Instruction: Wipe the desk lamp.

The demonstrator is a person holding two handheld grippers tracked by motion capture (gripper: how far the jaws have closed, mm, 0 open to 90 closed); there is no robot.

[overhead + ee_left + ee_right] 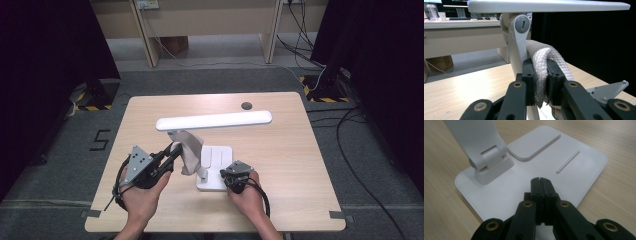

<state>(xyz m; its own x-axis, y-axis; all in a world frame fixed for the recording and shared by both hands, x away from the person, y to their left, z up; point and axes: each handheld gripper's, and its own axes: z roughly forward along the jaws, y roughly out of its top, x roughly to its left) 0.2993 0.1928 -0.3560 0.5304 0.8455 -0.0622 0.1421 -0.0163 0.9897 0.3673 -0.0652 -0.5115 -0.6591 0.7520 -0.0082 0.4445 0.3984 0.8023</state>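
Observation:
A white desk lamp stands on the table, its long head (214, 121) level above its flat base (218, 161). A grey woven cloth (190, 150) hangs against the lamp's upright arm (514, 47). My left gripper (174, 151) is shut on the cloth (541, 67), its two black jaws pinching a fold of it just beside the arm's hinge. My right gripper (235, 176) is shut with nothing between its jaws, and its tips (540, 180) rest on the white lamp base (574, 172) near its front edge, next to the arm's foot hinge (489, 162).
The wooden table (285, 150) has a small dark round hole cover (246, 106) at its back right. Desk legs and cables stand on the floor beyond. Dark curtains flank both sides.

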